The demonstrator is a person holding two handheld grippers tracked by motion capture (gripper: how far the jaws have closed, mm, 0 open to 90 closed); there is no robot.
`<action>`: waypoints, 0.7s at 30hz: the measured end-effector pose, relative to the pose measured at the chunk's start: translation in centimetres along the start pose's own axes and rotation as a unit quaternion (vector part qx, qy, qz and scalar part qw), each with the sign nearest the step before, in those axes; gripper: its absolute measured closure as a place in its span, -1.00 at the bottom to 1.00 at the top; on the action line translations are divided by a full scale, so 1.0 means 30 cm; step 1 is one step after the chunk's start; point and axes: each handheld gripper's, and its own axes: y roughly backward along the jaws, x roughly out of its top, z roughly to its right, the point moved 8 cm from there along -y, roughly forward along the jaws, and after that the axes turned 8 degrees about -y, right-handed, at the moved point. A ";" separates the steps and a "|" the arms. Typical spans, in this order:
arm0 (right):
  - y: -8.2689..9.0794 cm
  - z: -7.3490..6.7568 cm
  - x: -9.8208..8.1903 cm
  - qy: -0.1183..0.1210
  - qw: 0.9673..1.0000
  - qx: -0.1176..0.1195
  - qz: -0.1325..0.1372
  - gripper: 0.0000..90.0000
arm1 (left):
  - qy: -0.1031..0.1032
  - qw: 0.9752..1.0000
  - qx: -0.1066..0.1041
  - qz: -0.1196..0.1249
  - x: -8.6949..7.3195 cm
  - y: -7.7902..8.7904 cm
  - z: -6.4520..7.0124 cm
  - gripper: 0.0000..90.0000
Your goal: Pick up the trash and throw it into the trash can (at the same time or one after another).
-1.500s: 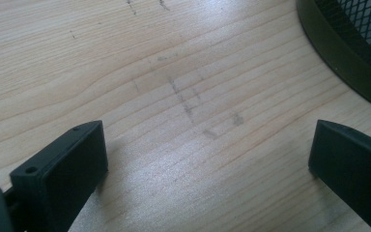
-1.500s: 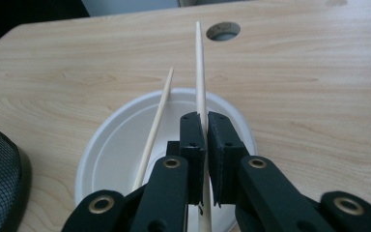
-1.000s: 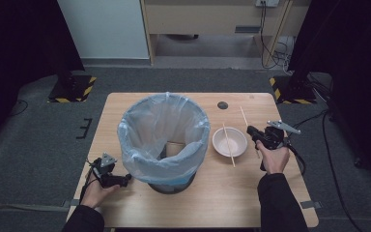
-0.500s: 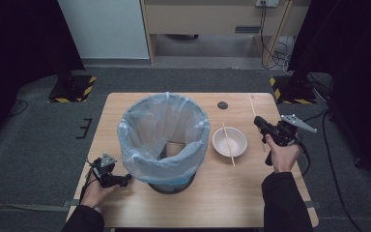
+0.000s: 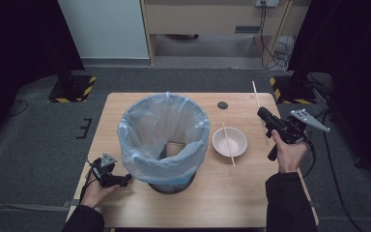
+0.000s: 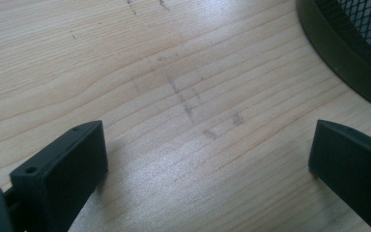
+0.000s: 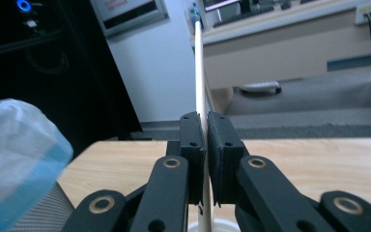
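Note:
My right gripper (image 5: 263,114) is held above the table's right side, shut on a thin wooden chopstick (image 5: 257,96) that runs up between its pads (image 7: 200,72). A second chopstick (image 5: 228,144) lies across a white bowl (image 5: 229,141) in the middle right of the table. A mesh bin lined with a pale blue bag (image 5: 164,135) stands at the centre. At the front left, my left gripper (image 5: 123,180) rests low on the wood, jaws wide apart with nothing between them (image 6: 207,145), and the bin's dark base rim (image 6: 333,53) is just beyond it.
A small dark round disc (image 5: 222,105) sits on the wooden table (image 5: 207,203) near its far edge. Grey carpet surrounds the table, with stands and cables on the floor at the back right (image 5: 290,77).
My right hand has risen and drifted right, away from the bowl, carrying the chopstick. The left hand has stayed put.

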 end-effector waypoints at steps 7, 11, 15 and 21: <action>0.026 -0.054 0.048 0.010 1.000 0.019 0.021 0.91 | 0.000 1.000 0.000 0.000 0.000 0.000 0.000 -1.00; 0.040 -0.082 0.071 0.020 0.999 0.026 0.030 0.91 | 0.000 1.000 0.000 0.000 0.000 0.000 0.000 -1.00; 0.053 -0.110 0.092 0.025 0.998 0.036 0.039 0.91 | 0.000 1.000 0.000 0.000 0.000 0.000 0.000 -1.00; 0.069 -0.153 0.116 0.035 0.997 0.052 0.049 0.91 | 0.000 1.000 0.000 0.000 0.000 0.000 0.000 -1.00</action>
